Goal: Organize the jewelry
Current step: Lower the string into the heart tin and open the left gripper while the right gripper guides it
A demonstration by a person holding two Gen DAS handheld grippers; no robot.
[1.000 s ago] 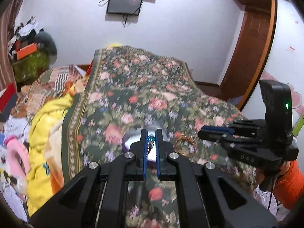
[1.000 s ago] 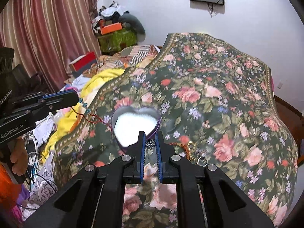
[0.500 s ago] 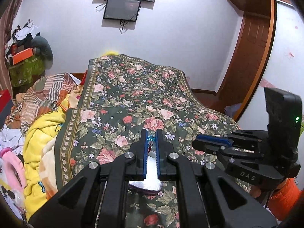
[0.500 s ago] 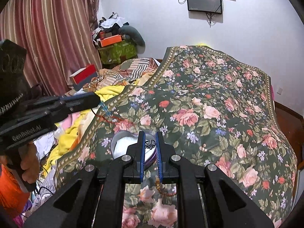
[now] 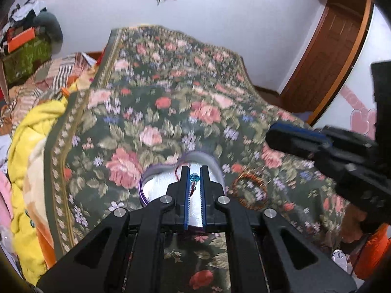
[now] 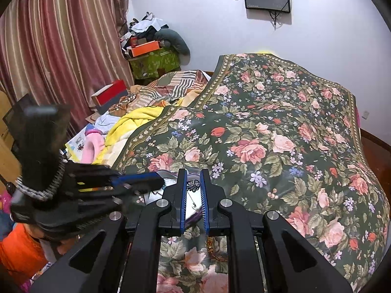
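A heart-shaped purple box (image 5: 156, 183) with a white inside lies open on the floral bedspread. My left gripper (image 5: 194, 177) is shut on a red cord with a turquoise bead (image 5: 194, 177) and hangs just above the box. My right gripper (image 6: 193, 184) is shut on a small dark metal chain piece (image 6: 193, 185), over the box's right edge (image 6: 168, 173). An orange beaded bracelet (image 5: 250, 190) lies on the bedspread right of the box. The left gripper's body (image 6: 97, 183) shows in the right wrist view.
The floral bedspread (image 6: 281, 134) covers the bed. Yellow and striped blankets (image 5: 29, 127) are piled at its left side. A gold chain (image 6: 215, 246) lies under my right gripper. Cluttered boxes (image 6: 151, 56) and a curtain (image 6: 48, 48) stand at the left wall.
Both grippers have come down and in over the heart box. The left gripper now sits lower above the box's white inside, still holding the beaded cord. The right still holds its chain.
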